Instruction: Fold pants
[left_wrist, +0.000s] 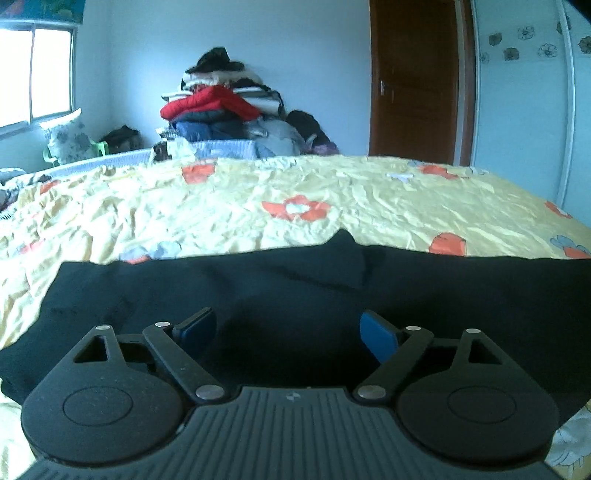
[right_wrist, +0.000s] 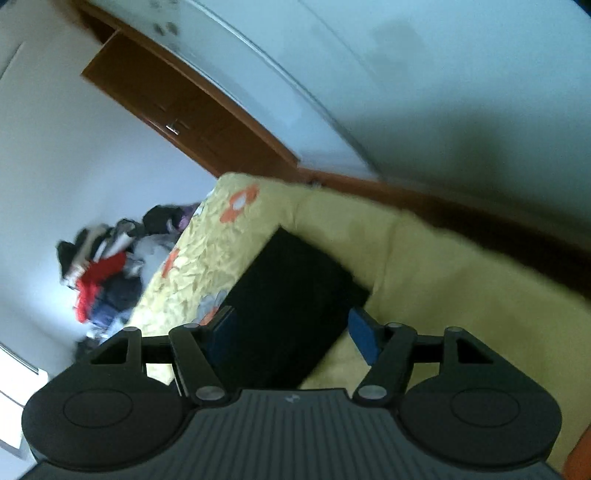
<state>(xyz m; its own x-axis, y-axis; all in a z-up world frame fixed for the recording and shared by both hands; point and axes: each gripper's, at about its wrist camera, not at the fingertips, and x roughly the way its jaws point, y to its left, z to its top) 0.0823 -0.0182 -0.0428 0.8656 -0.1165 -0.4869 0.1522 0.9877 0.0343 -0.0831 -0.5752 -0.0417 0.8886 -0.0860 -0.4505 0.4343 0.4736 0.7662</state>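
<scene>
Bed: yellow floral bedspread, crumpled, carrying the work.
Pants: black pants, laid flat across the near part of the bedspread; in the right wrist view they read as a dark, roughly rectangular slab with a squared far corner near the bed's edge.
Left gripper: left gripper, jaws spread wide, blue pads clear of the cloth, nothing between them; pants lie directly below and ahead.
Right gripper: right gripper, jaws apart, empty; the pants' near end sits under the gap, the view tilted and blurred.
Backdrop: clothes pile against the far wall, wooden door.
Step in hand: judged as between folds, cloth let go and lying flat.
Next move: likely each gripper finds an edge or corner, closes on a single layer, then carries it over evenly.
</scene>
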